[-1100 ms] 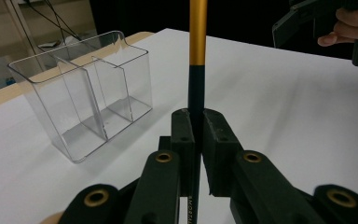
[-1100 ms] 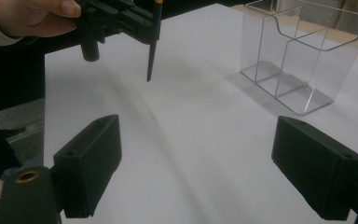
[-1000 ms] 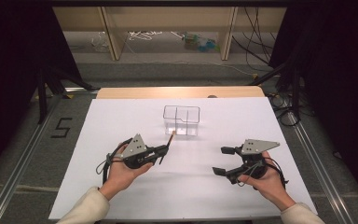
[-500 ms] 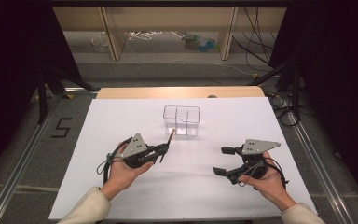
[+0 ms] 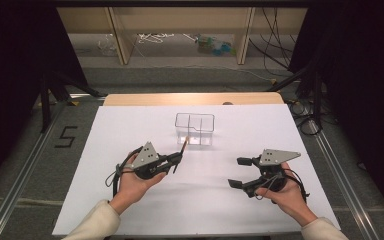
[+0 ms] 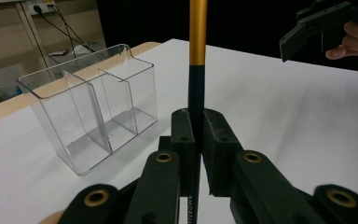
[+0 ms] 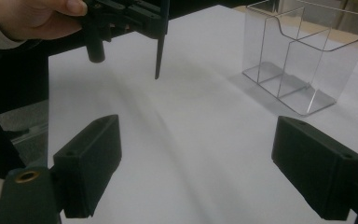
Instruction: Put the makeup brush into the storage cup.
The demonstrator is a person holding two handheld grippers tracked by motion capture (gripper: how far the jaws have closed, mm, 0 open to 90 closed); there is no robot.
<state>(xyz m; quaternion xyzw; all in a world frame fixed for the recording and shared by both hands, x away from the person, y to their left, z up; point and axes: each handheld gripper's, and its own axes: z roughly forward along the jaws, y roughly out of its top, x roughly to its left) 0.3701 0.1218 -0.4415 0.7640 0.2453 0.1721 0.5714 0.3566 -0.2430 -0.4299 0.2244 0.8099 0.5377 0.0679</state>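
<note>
White sheeting covered the desk (image 5: 130, 125), with a bare wooden strip showing along its far edge and dark curtains, shelving and loose cables beyond. Two grippers, one pencil and one clear plastic organizer were on or over the desk. Left of the desk's middle, toward the near edge, the person's left hand (image 5: 130, 182) held the left gripper (image 5: 176, 160) above the sheet, its jaws closed tight on the pencil (image 5: 182, 149). In the left gripper view the pencil (image 6: 197, 70) stood clamped between the two pads, its lower shaft black and its upper part gold; its top was cut off by the upper edge of that view, and small print on the shaft below the jaws was too small to read. In the right gripper view its dark pointed end (image 7: 159, 58) hung clear of the sheet. Just beyond the pencil's upper end, near the middle of the desk toward the far edge, stood the organizer (image 5: 195, 129), upright, with three compartments parted by clear walls, all looking empty. Toward the right near corner, the right hand (image 5: 290, 197) held the right gripper (image 5: 240, 172) well apart from the organizer, its jaws spread wide with nothing between them and touching nothing; the right gripper view showed bare sheet between its pads (image 7: 91, 163).
</note>
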